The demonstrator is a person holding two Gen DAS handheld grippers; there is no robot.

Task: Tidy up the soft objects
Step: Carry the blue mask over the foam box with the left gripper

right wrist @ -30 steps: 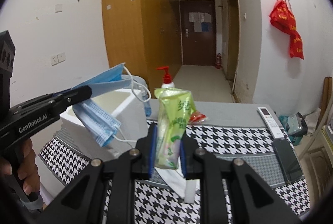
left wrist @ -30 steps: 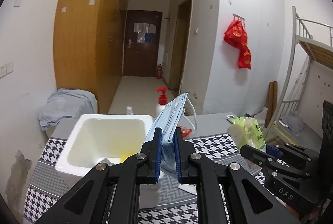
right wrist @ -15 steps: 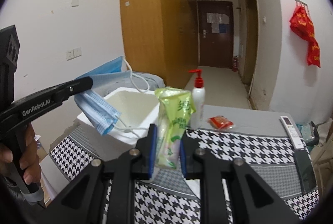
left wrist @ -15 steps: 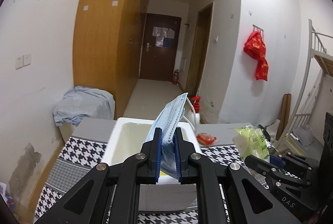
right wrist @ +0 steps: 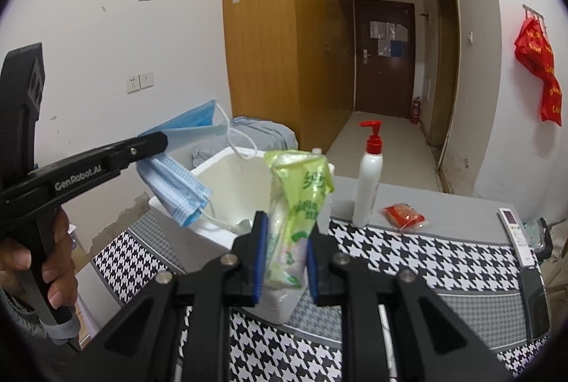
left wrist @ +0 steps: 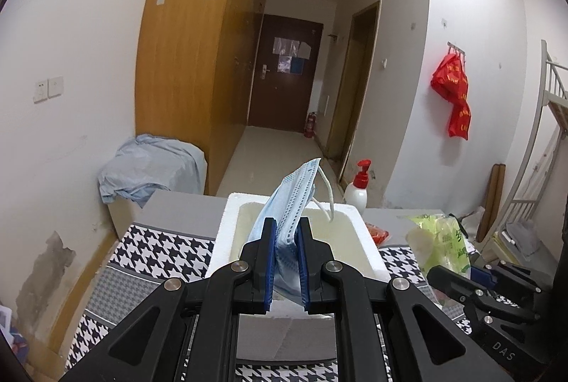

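A white foam box point(left wrist: 227, 233) sits at centre frame on the checked table point(right wrist: 408, 254). The left gripper point(left wrist: 287, 261) clamps a blue face mask point(left wrist: 291, 204) above it; the right gripper point(right wrist: 284, 261) pinches a green tissue pack point(right wrist: 298, 201) alongside. Each wants lowering inside the rim before release.

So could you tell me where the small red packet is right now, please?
In the right wrist view the red packet lies on the table, right of the white pump bottle and left of the remote control.
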